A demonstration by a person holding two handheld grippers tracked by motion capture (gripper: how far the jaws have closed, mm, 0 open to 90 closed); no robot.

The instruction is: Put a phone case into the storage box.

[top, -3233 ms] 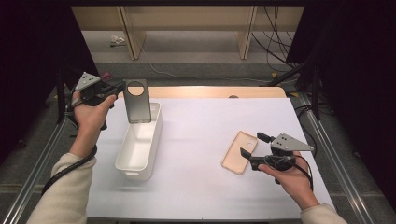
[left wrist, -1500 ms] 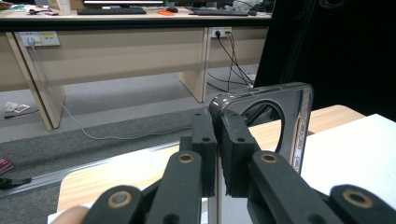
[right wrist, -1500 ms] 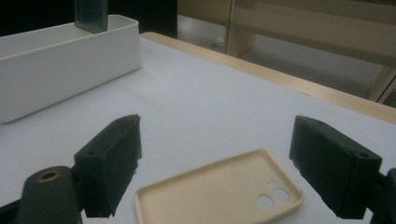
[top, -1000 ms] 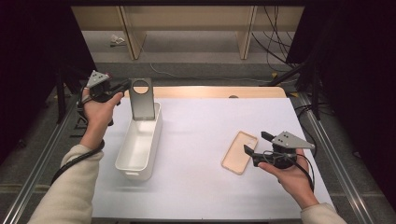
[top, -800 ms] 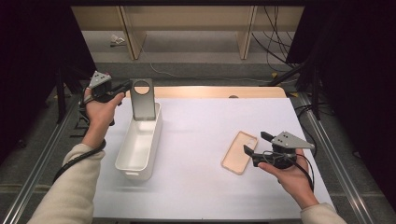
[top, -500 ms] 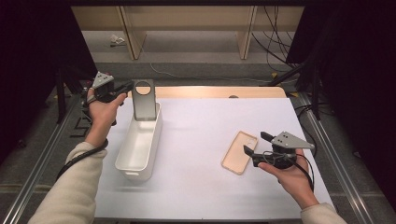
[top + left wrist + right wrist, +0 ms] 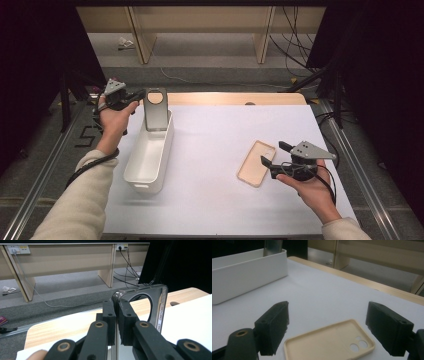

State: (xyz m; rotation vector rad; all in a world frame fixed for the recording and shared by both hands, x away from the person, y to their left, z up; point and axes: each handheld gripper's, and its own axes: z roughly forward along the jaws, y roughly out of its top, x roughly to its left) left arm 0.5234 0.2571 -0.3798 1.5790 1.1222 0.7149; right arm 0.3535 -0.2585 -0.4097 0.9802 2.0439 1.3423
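A dark, glossy phone case (image 7: pixel 156 109) with a round camera hole stands upright over the far end of a long white bin (image 7: pixel 148 156). My left gripper (image 7: pixel 138 94) is shut on the case's left edge; in the left gripper view the two pads (image 7: pixel 110 322) squeeze the case (image 7: pixel 152 305) edge-on. A beige phone case (image 7: pixel 256 163) lies hollow side up on the white table to the right. My right gripper (image 7: pixel 276 154) stands open just right of it, jaws either side of the beige case (image 7: pixel 329 342) without touching.
The white bin (image 7: pixel 247 267) runs lengthwise along the table's left side. A wooden strip (image 7: pixel 235 98) edges the far side of the white mat. Metal rails (image 7: pixel 350 150) flank the table, and cables lie on the floor beyond.
My left gripper has carried the dark case slightly right and down, so its lower end now dips into the far end of the bin. The right gripper and beige case have stayed put.
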